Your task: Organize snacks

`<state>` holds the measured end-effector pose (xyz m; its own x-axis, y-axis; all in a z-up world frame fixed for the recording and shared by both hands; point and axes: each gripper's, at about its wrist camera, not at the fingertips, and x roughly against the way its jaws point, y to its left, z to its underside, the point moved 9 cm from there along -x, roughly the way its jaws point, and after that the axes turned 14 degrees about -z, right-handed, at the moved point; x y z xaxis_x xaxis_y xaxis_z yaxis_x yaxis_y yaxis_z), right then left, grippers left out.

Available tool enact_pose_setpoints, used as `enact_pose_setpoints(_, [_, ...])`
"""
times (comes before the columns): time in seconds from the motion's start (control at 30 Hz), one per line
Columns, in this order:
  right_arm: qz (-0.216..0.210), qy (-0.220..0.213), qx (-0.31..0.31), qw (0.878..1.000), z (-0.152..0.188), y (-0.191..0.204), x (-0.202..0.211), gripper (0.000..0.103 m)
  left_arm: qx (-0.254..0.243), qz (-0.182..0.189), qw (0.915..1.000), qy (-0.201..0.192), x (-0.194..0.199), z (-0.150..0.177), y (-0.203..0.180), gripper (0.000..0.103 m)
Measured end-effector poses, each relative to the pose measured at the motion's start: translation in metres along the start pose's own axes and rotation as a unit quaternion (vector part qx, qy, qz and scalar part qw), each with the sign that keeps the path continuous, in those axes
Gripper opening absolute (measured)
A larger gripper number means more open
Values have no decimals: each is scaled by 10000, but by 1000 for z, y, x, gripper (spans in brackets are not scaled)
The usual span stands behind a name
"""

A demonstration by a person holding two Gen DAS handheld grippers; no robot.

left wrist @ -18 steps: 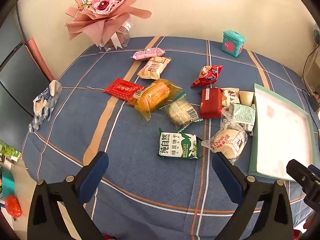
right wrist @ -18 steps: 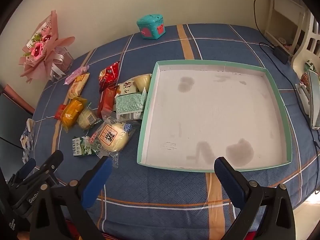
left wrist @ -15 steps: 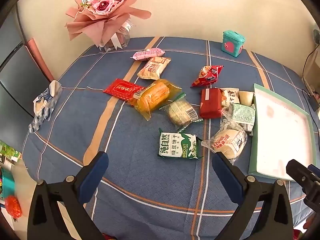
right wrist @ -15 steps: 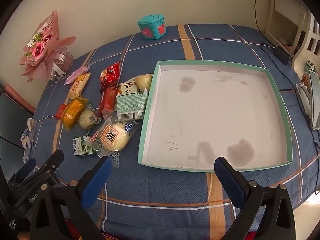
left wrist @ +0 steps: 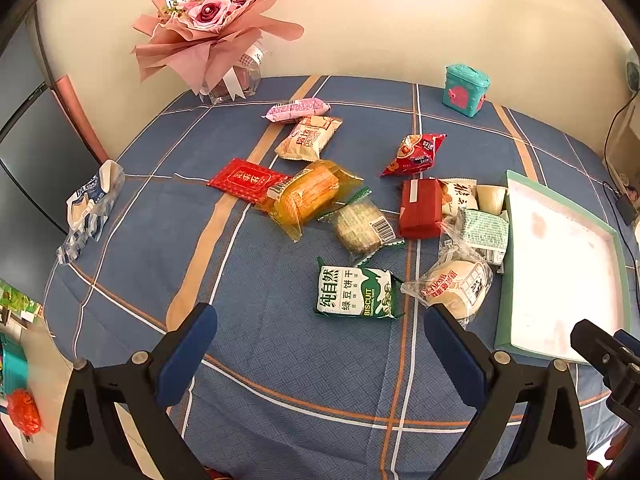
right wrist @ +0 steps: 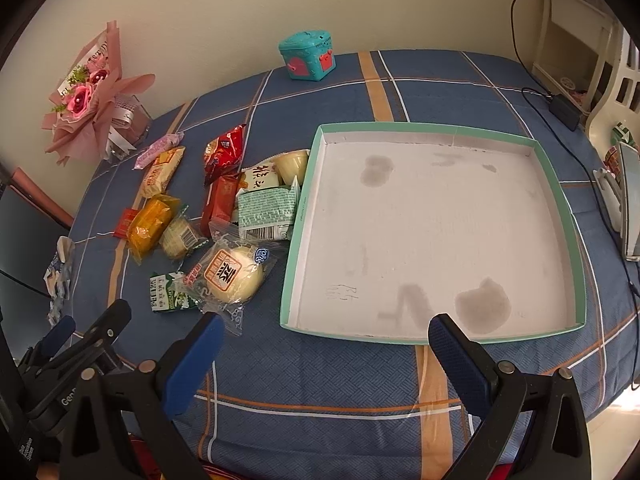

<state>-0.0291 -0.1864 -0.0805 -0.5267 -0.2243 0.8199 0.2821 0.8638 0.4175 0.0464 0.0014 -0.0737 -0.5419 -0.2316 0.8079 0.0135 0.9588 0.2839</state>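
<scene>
Snacks [left wrist: 356, 216] lie scattered at nine o'clock of the empty tray [right wrist: 560, 184], none inside. Left gripper [left wrist: 320, 344] and right gripper [right wrist: 320, 344] both hang spread wide, empty. Slick, overlapping wrappers could slip, or two packets lift together.

The left black plastic two-finger gripper [left wrist: 320, 340] carries dark-blue textured pads [left wrist: 188, 354] on angular arms, each with a silver screw near its pad. The right black plastic two-finger gripper [right wrist: 322, 354] matches it; at nine o'clock white lettering marks the neighbouring black arm.
</scene>
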Motion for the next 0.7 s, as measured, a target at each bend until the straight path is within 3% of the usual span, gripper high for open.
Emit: enact_pose_setpoints(0.7, [-38,2,73,10000,0,5,-1,103,43,87,10000,2,0,1,-1,103])
